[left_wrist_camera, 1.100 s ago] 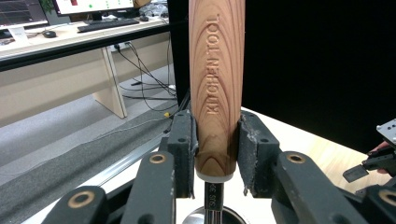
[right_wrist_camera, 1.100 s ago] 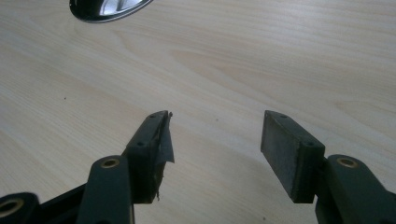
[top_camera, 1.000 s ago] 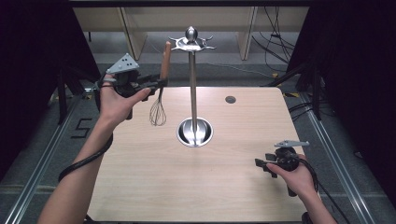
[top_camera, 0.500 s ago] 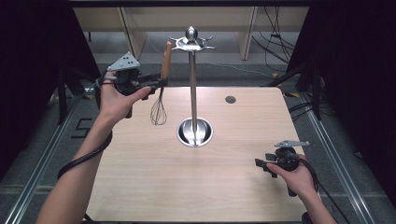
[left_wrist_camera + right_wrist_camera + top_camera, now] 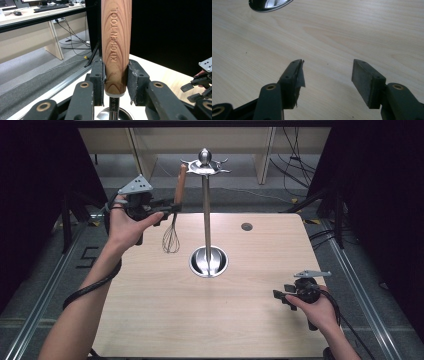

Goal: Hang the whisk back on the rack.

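Little has shifted since a second ago: your left gripper point(image 5: 167, 209) has kept its place at about ten o'clock from the table's centre, clamped on the whisk point(image 5: 175, 212), and your right gripper point(image 5: 285, 295) has stayed low at about four o'clock.

Your left jaws press either side of the wooden handle point(image 5: 116, 47) near its lower end, so the whisk hangs upright with its wire head point(image 5: 171, 240) below the jaws, above the table point(image 5: 175, 320). The left gripper view reads the words "KITCHEN TOOL" stamped along the handle (too small to read from the high view).

Your right gripper point(image 5: 327, 75) stands wide, nothing between its pads, pointed at bare wood; the right gripper view catches the rim of the stand's shiny base point(image 5: 269, 5) at its top edge.

From the whisk, the hook stand point(image 5: 207, 220) is just to three o'clock, its crown of hooks point(image 5: 205, 165) level with the handle's top; whether the handle touches a hook, I cannot tell.
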Demonstrator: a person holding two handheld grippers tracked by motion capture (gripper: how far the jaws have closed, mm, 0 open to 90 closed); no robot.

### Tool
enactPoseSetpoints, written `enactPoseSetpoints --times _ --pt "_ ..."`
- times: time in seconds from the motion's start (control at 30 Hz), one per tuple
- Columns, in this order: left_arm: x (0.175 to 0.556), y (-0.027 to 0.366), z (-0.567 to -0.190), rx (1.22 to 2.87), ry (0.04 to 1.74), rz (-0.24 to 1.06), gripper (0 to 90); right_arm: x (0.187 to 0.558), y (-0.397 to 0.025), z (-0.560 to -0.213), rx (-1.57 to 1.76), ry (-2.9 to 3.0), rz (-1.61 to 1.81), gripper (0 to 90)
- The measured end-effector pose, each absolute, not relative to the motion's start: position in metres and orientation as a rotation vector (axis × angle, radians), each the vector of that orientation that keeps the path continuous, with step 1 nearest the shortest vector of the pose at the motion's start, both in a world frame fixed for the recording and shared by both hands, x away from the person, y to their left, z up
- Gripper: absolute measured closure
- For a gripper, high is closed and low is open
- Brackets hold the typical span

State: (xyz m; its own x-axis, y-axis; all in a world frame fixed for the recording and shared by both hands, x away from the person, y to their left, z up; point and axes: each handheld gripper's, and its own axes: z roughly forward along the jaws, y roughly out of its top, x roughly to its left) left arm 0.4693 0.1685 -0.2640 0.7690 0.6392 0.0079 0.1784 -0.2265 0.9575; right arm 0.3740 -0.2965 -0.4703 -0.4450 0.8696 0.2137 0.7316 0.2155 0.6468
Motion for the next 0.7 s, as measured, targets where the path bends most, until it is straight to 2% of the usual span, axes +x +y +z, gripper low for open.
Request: enactPoseSetpoints --times 0.7 --pt "0.4736 0.1595 -0.2636 1.786 0.647 0.482 68.4 0.3740 -0.2965 -0.4704 1.533 2.291 1.047 42.9"
